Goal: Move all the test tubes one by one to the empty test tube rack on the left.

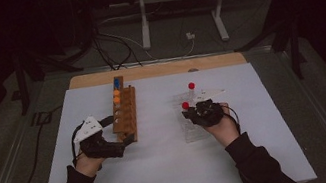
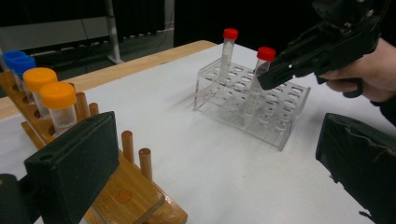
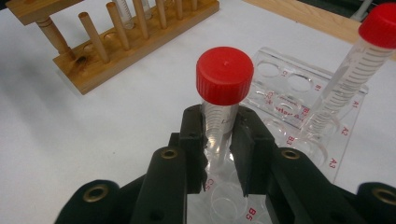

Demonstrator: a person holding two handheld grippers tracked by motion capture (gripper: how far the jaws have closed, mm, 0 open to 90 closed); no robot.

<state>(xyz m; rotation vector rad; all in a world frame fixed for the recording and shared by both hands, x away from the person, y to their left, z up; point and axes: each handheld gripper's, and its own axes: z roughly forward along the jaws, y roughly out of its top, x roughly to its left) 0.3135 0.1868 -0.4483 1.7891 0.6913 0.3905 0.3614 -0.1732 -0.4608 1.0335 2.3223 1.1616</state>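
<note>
Right gripper (image 3: 219, 140): black jaws are clamped on a clear plastic tube with a red screw cap (image 3: 223, 88), gripping just under the cap; the tube stands roughly upright with its lower end in the clear acrylic tube rack (image 3: 299, 93).
Held tube, other views: from the left gripper camera it is the nearer of two red-capped tubes (image 2: 264, 60), leaning slightly in the rack (image 2: 285, 133) with the right gripper's jaws against it.
Second red-capped tube (image 3: 359, 65): stands free in a hole toward the rack's far side, apart from the jaws.
Left gripper (image 2: 219, 158): jaws spread wide with nothing between them; the left jaw sits at the near end of a long wooden peg rack (image 2: 135, 196).
Wooden rack contents: two orange-capped tubes (image 2: 56, 105) and blue-capped tubes (image 2: 18, 65) behind them, at its far end.
Table: white sheet (image 1: 165, 172) carries both racks, wooden one left, acrylic one right, well apart.
</note>
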